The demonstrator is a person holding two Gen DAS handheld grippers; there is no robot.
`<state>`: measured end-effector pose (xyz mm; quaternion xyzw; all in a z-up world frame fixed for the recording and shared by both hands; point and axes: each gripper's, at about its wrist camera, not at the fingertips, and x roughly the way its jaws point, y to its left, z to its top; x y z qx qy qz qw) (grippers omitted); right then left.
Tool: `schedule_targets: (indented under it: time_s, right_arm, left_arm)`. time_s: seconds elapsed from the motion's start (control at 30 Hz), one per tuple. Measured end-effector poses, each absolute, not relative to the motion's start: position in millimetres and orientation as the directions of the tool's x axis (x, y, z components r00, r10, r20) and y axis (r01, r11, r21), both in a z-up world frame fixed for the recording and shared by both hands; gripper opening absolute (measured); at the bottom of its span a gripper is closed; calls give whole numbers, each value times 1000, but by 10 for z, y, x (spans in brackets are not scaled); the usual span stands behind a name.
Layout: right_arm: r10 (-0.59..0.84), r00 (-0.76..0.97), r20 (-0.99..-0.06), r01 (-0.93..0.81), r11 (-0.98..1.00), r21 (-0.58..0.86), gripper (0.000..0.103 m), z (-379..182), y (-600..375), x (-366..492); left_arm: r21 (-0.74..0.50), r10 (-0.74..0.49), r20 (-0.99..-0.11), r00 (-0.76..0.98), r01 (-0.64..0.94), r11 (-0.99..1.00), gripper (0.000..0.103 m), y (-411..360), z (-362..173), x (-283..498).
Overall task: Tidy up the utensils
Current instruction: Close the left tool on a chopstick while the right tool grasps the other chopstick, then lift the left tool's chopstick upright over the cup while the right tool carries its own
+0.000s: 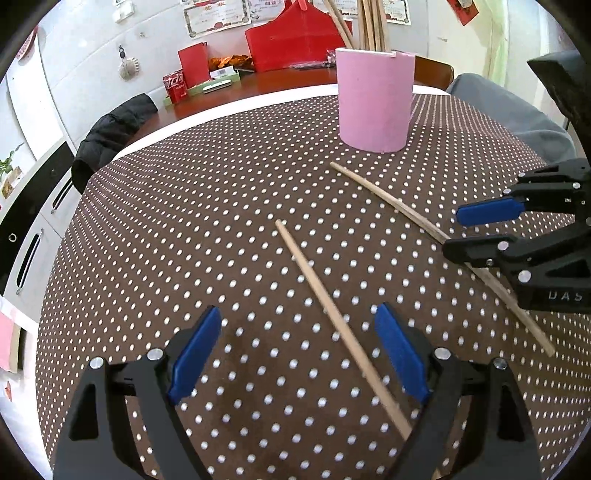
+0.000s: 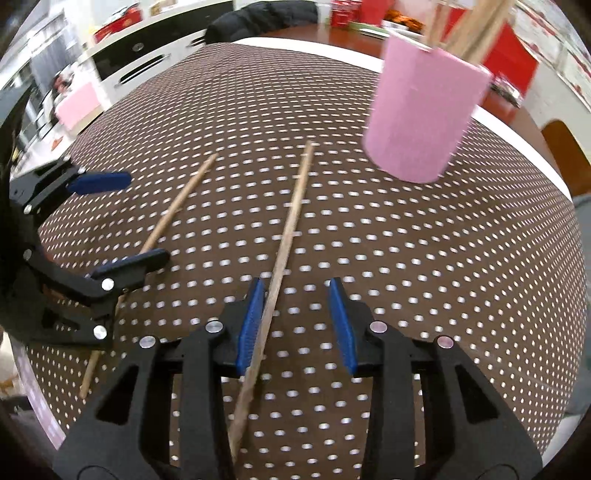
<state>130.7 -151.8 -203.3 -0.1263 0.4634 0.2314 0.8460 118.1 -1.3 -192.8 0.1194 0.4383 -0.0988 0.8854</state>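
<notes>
The left gripper (image 1: 297,352) hovers low over the dotted cloth (image 1: 207,229) with its jaws spread wide; a pale chopstick (image 1: 334,321) lies flat between them, nearer the right pad, touched by neither. The right gripper (image 2: 297,325) is likewise open, astride a darker chopstick (image 2: 284,236) that runs close along its left pad; whether pad and stick touch cannot be told. The two sticks lie apart on the cloth, both pointing roughly toward the pink holder (image 1: 375,101), which stands upright farther back with more chopsticks (image 1: 371,24) bundled inside. Beyond the table sits a red bag (image 1: 291,44).
</notes>
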Motion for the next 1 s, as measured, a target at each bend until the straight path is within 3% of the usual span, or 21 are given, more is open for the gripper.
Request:
schedule_targets:
  time_s: [0.07, 0.13, 0.27, 0.33, 0.4, 0.47, 0.8, 1.0]
  right_arm:
    - [289, 468, -835, -504, 863, 16, 37, -2033, -1545, 1317]
    - [320, 476, -820, -495, 867, 51, 37, -2039, -1527, 1367]
    - [317, 512, -798, -468, 882, 51, 33, -2078, -1427, 1468]
    - [288, 532, -796, -459, 888, 15, 20, -2085, -1407, 1508]
    - [288, 537, -793, -449, 894, 20, 8, -2087, -1410, 1536]
    - [292, 537, -791, -451, 892, 23, 6, -2090, -1414, 1563]
    - [467, 568, -677, -445, 867, 225, 6, -1862, -1758, 1591]
    - [547, 642, -537, -446, 836, 320, 6, -1635, -2002, 1532]
  left_arm:
    - [127, -73, -797, 599, 285, 950, 84, -60, -1933, 1217]
    - [109, -94, -800, 592, 298, 948, 77, -96, -1929, 1249]
    - [35, -174, -824, 540, 354, 935, 47, -135, -1903, 1273]
    - [36, -181, -830, 528, 374, 927, 35, -183, -1895, 1262]
    - [38, -185, -834, 520, 388, 921, 12, -227, -1892, 1250]
    - [35, -188, -836, 516, 391, 920, 5, -253, -1888, 1255]
    - [-34, -223, -760, 610, 305, 952, 5, -80, -1637, 1284]
    - [-60, -242, -620, 746, 263, 963, 5, -3, -1188, 1320]
